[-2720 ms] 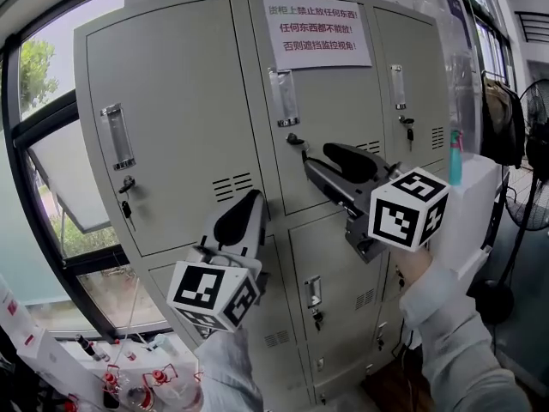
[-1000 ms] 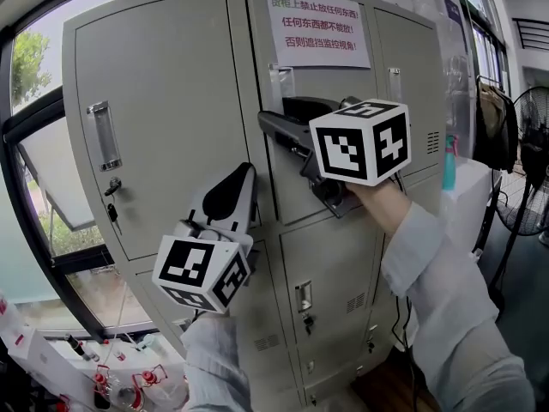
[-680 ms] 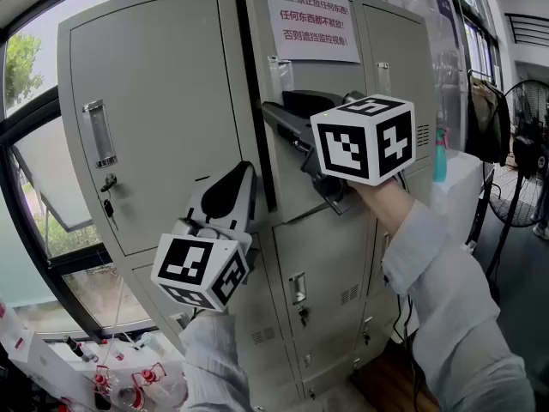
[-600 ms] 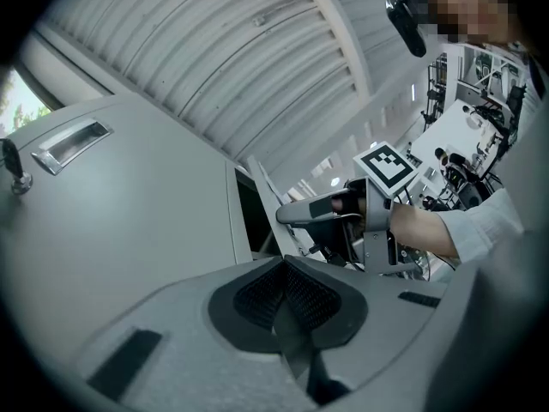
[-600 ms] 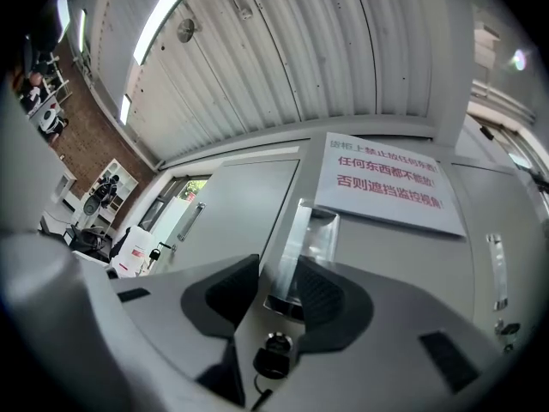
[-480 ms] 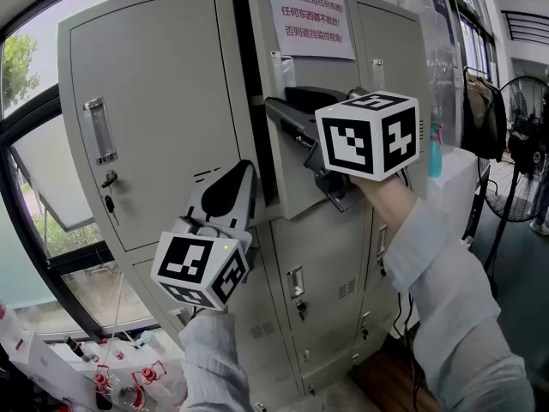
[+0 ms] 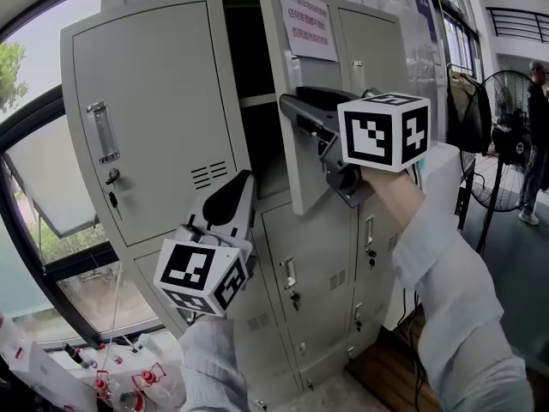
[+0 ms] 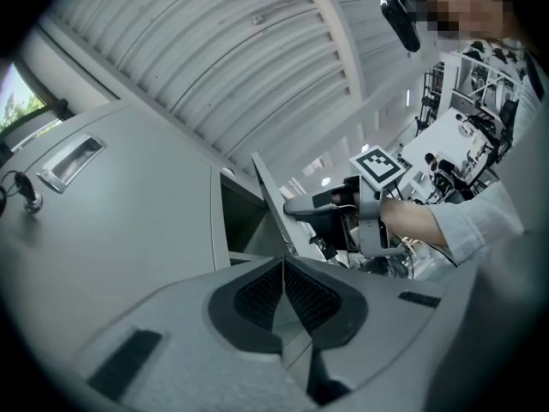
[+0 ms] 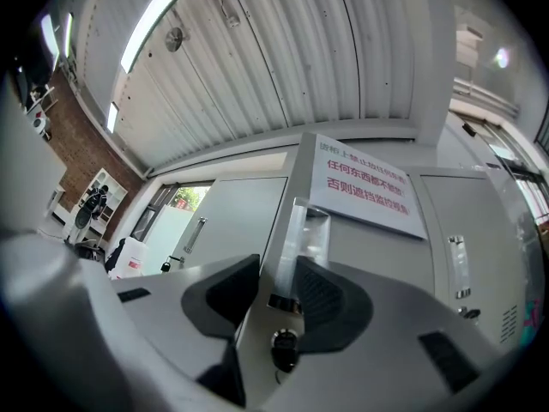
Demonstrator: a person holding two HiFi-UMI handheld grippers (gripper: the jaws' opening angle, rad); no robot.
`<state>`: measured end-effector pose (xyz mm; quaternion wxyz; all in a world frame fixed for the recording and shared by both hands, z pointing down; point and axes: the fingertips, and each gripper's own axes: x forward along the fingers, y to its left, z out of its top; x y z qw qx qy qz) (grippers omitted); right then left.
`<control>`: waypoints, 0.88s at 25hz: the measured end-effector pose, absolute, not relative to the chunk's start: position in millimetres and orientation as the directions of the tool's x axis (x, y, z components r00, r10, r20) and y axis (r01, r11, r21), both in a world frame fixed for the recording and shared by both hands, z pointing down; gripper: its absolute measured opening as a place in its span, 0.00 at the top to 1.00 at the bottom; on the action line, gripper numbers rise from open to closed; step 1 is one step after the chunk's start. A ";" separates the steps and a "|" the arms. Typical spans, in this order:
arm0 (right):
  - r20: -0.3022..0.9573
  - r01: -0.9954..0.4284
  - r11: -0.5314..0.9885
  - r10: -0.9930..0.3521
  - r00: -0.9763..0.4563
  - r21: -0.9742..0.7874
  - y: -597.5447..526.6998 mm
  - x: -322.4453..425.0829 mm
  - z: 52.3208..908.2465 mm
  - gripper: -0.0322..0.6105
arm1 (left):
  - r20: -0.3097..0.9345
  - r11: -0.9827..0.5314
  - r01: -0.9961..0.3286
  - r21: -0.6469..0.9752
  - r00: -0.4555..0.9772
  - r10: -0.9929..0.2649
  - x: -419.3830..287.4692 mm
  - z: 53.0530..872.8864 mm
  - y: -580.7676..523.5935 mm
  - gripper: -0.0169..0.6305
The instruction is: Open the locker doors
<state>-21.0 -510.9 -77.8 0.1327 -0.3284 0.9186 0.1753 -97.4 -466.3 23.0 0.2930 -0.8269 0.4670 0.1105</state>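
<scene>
The grey locker bank (image 7: 154, 118) fills the head view. Its top middle door (image 7: 296, 144), which bears a paper notice (image 7: 307, 20), stands swung out to the right, and the dark compartment (image 7: 253, 127) with a shelf shows behind it. My right gripper (image 7: 287, 106) has just been closing and is shut on that door's free edge (image 9: 292, 221), just above the key lock (image 9: 283, 343). My left gripper (image 7: 243, 183) is shut and holds nothing; it hangs in front of the lower left lockers. In the left gripper view its pads (image 8: 262, 294) meet.
The top left door (image 7: 103, 84) and the top right door (image 7: 369, 50) are closed, as are the lower doors (image 7: 296, 247). A window (image 7: 34, 230) is at the left, with bottles (image 7: 111, 376) below it. A standing fan (image 7: 506, 136) and a person (image 7: 539, 136) are at the right.
The top middle door was closed and has swung out to the right with my right gripper on its edge. My left gripper has stayed low and shut.
</scene>
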 end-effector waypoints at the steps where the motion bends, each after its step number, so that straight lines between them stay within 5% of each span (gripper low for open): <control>1: -0.361 -0.647 0.727 -0.554 -0.750 0.230 -508.8 -18.8 -78.0 0.74 | -0.453 -0.396 -0.834 -0.384 0.543 -0.707 -96.4 24.3 -463.7 0.95; 22: -0.322 -0.686 0.693 -0.612 -0.723 0.222 -485.4 32.6 -77.7 0.76 | -0.408 -0.481 -0.807 -0.342 0.589 -0.698 -81.7 61.1 -433.6 0.95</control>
